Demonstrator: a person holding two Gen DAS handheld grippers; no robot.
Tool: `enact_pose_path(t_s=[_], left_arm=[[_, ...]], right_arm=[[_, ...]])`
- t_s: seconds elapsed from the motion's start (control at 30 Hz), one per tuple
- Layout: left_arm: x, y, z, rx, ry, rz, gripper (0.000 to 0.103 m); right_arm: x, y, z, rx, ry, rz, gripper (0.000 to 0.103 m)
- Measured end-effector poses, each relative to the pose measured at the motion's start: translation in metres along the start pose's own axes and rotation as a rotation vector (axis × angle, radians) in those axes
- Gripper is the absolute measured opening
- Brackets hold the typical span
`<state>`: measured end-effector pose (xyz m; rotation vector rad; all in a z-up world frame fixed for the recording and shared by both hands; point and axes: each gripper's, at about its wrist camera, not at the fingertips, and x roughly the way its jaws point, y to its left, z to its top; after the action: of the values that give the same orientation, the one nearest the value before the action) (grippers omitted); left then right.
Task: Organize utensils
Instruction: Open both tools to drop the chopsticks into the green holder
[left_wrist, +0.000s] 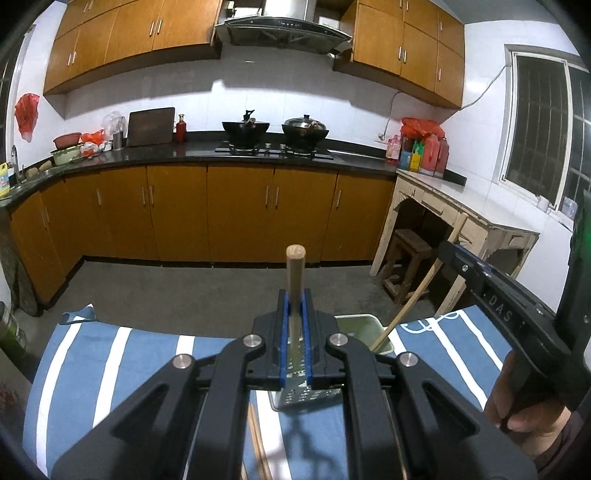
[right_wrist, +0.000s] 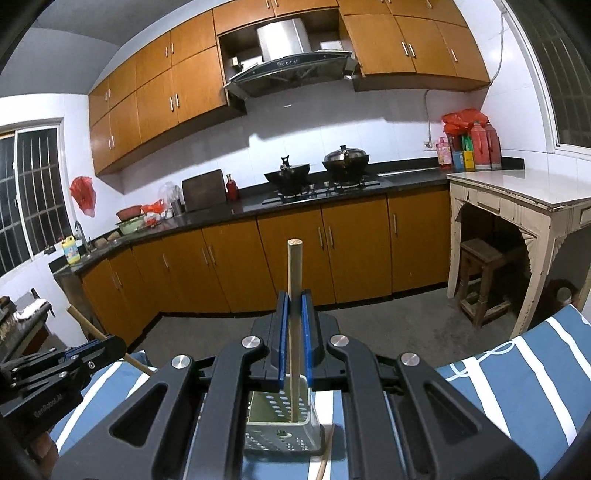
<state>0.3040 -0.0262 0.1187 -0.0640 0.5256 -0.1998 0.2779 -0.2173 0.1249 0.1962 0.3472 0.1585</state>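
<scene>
My left gripper (left_wrist: 294, 300) is shut on a wooden chopstick (left_wrist: 295, 269) that stands upright, its lower end over the pale green perforated utensil holder (left_wrist: 365, 325). My right gripper (right_wrist: 294, 301) is shut on a second wooden chopstick (right_wrist: 294, 280), whose lower end reaches into the same holder (right_wrist: 284, 424). The right gripper body (left_wrist: 498, 295) shows at the right of the left wrist view, its chopstick (left_wrist: 413, 302) slanting into the holder. The left gripper (right_wrist: 88, 350) shows at the lower left of the right wrist view.
The holder stands on a blue cloth with white stripes (left_wrist: 110, 362). More chopsticks lie on the cloth near the holder (left_wrist: 258, 450) (right_wrist: 325, 458). Behind are orange kitchen cabinets (left_wrist: 240, 210), a stove with two woks (left_wrist: 273, 129), and a white side table with a stool (left_wrist: 461, 206).
</scene>
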Motion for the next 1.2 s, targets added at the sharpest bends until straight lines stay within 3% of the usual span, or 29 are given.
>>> enact_pose_path(t_s=[0.17, 0.33, 0.5, 0.8, 1.07, 1.2], left_arm=[[-0.003, 0.000, -0.002, 0.003, -0.002, 0.018, 0.008], [-0.009, 0.003, -0.003, -0.001, -0.006, 0.037, 0.013], [-0.022, 0.007, -0.004, -0.012, -0.024, 0.064, 0.023], [-0.057, 0.009, -0.014, -0.006, -0.070, 0.121, 0.030], [-0.086, 0.023, -0.054, 0.024, -0.093, 0.220, 0.037], [-0.080, 0.036, -0.091, 0.028, -0.035, 0.242, 0.040]], right_arm=[[-0.005, -0.003, 0.000, 0.006, 0.008, -0.002, 0.009], [-0.017, -0.009, 0.001, 0.018, -0.011, -0.005, 0.029], [-0.033, -0.014, 0.002, 0.013, -0.033, -0.006, 0.032], [-0.070, -0.029, -0.008, 0.032, -0.049, -0.028, 0.039], [-0.083, -0.063, -0.059, 0.055, 0.049, -0.124, 0.041], [-0.072, -0.085, -0.097, 0.096, 0.156, -0.165, 0.041]])
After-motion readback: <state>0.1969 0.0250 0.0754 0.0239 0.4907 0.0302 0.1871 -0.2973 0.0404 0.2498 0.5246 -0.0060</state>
